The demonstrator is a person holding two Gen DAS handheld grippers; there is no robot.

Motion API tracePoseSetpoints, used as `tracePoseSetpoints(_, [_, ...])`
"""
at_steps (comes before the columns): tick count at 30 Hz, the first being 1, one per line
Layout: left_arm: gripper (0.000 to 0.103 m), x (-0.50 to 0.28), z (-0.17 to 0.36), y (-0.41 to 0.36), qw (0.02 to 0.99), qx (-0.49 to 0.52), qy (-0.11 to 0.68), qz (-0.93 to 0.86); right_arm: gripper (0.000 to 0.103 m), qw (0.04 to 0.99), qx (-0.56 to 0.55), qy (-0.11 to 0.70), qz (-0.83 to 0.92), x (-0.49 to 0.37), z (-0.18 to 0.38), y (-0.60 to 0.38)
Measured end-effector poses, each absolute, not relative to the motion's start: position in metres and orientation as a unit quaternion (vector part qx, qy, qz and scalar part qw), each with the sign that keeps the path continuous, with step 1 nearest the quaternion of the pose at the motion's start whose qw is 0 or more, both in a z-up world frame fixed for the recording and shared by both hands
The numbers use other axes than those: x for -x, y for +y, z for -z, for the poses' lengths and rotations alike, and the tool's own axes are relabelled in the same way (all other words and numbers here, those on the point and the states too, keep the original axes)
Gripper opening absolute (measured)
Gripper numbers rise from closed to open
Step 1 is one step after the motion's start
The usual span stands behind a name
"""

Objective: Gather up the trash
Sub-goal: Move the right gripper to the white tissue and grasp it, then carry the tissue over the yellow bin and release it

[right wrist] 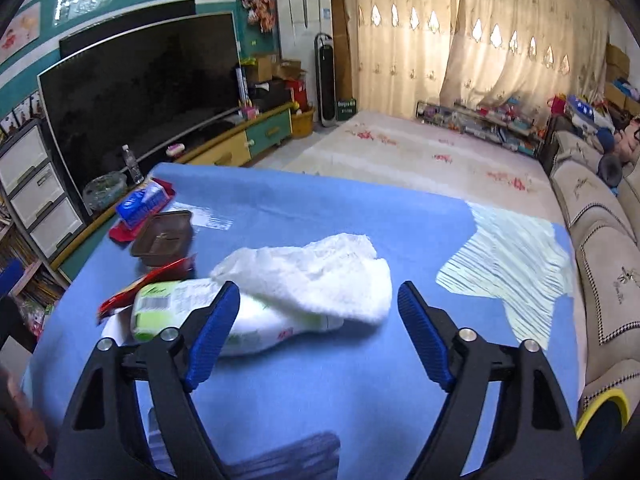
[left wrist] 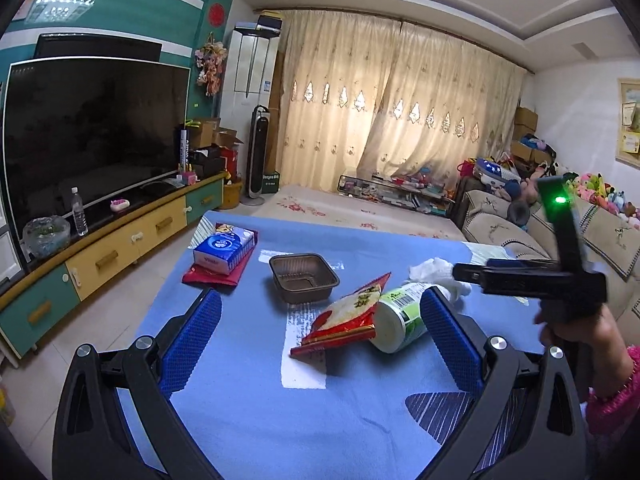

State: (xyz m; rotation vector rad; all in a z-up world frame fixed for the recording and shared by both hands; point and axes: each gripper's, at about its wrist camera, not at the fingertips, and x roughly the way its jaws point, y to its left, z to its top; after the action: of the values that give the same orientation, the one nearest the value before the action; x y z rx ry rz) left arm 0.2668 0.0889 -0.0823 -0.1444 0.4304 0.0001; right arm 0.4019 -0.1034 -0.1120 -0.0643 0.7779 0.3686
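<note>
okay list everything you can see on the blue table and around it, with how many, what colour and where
snack bag: 1, red, table centre, leaning on bottle
bottle: 1, white-green, lying on its side
crumpled tissue: 1, white, draped over bottle
tray: 1, brown, empty, behind bag
tissue pack: 1, blue-white, on a red packet, far left
television: 1, black, left wall
sofa: 1, beige, right
left gripper: open, empty
right gripper: open, near tissue
</note>
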Motion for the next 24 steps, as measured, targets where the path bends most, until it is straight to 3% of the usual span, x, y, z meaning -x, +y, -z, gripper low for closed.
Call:
tracePoseSetpoints(6, [0.098,-0.268,0.084,0.08,0.975,0.059,0.214,0.003,0.06,0.894,-0.006,0.405,-0.191,-0.419,0.124,-0.107])
tracePoseSetpoints(9, [0.098,-0.267,0.083,0.074,0.976,0.047,0.211,0.004,0.038,0.887,-0.015,0.414,-0.202,-0.42,0.127,-0.106])
tracePoseSetpoints(11, [0.098,-0.266,0.084,0.071,0.977,0.039,0.209,0.004,0.029,0.89,-0.016,0.411,-0.197,-0.418,0.126,-0.107])
tracePoseSetpoints(13, [0.098,-0.266,0.085,0.068,0.977,0.034,0.212,0.005,0.011,0.888,-0.03,0.411,-0.204,-0.417,0.125,-0.112])
tracePoseSetpoints(24, [0.098,-0.269,0.09,0.063,0.975,0.034,0.22,0.003,0.008,0.914,-0.09,0.341,-0.199,-0.397,0.077,-0.154])
